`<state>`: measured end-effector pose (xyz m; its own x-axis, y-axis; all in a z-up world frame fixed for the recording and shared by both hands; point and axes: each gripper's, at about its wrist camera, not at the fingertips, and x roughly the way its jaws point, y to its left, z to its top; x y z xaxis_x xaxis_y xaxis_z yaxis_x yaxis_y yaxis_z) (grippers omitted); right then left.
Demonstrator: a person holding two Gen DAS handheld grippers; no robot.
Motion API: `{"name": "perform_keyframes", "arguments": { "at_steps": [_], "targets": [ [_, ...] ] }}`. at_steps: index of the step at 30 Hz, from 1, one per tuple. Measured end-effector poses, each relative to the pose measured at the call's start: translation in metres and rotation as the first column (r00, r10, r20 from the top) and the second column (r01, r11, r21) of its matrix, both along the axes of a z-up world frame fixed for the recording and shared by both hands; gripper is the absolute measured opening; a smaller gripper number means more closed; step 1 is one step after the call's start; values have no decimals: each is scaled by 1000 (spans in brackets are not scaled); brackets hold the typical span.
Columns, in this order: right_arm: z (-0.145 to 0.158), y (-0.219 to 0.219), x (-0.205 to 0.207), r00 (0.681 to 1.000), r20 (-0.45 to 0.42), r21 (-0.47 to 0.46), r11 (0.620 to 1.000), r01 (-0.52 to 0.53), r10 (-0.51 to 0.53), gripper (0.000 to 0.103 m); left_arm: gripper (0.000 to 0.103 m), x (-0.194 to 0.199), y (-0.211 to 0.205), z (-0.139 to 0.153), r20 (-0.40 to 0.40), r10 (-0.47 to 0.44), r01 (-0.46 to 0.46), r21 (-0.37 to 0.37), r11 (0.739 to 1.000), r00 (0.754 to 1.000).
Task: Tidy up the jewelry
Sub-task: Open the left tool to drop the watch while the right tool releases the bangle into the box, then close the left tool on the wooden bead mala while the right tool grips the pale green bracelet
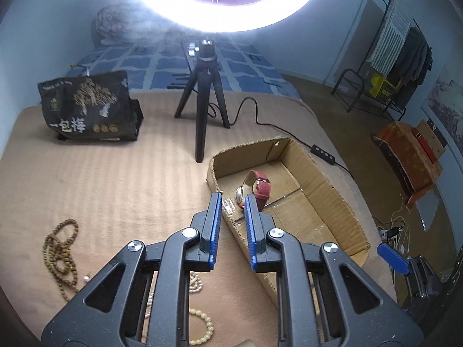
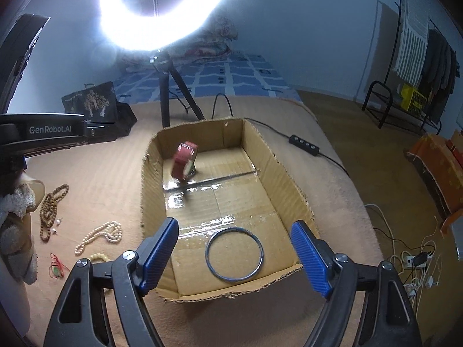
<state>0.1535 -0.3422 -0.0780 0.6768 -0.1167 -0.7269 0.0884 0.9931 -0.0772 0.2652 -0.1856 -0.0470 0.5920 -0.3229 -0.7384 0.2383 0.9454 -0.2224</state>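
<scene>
A shallow cardboard box [image 2: 289,185] lies on the tan bed cover. Inside it a red-strapped watch [image 2: 185,160] looks blurred near the far left, and a metal bangle [image 2: 234,254] lies flat near the front. The watch also shows in the left wrist view [image 1: 256,189], just past my left gripper [image 1: 233,199], whose jaws stand a narrow gap apart, empty, above the box's left wall [image 1: 246,240]. My right gripper [image 2: 234,231] is wide open above the bangle. Brown beads [image 2: 52,211], a pearl necklace [image 2: 101,235] and a cream bead bracelet [image 1: 202,326] lie left of the box.
A ring light on a black tripod [image 1: 202,110] stands behind the box, its cable and switch [image 2: 303,143] running right. A dark printed bag [image 1: 86,107] sits at the back left. A small red-strung charm [image 2: 56,269] lies near the pearls. The bed edge drops off at the right.
</scene>
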Motion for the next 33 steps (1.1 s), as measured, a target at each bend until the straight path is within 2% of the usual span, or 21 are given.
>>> {"name": "perform_keyframes", "arguments": {
  "at_steps": [7, 17, 18, 20, 23, 26, 33],
  "targets": [
    [20, 13, -14, 999, 39, -10, 1000, -19, 19, 82, 14, -23, 27, 25, 73, 11, -13, 34, 999, 997],
    [41, 39, -33, 995, 81, -28, 998, -48, 50, 82, 16, -50, 90, 47, 110, 66, -71, 40, 997, 992],
    [44, 42, -34, 995, 86, -28, 998, -54, 56, 82, 17, -52, 96, 50, 116, 72, -77, 39, 996, 991],
    [48, 47, -38, 993, 95, -30, 998, -63, 66, 82, 35, -59, 109, 56, 136, 88, -93, 34, 995, 987],
    [53, 57, -43, 991, 110, -33, 996, -80, 83, 85, 49, -69, 126, 62, 160, 111, -117, 28, 993, 981],
    [53, 65, -47, 988, 118, -31, 995, -95, 98, 88, 54, -76, 144, 63, 167, 124, -130, 26, 991, 978],
    [43, 81, -50, 984, 104, -39, 989, -140, 143, 92, 54, -78, 194, 41, 110, 161, -167, 44, 985, 981]
  ]
}}
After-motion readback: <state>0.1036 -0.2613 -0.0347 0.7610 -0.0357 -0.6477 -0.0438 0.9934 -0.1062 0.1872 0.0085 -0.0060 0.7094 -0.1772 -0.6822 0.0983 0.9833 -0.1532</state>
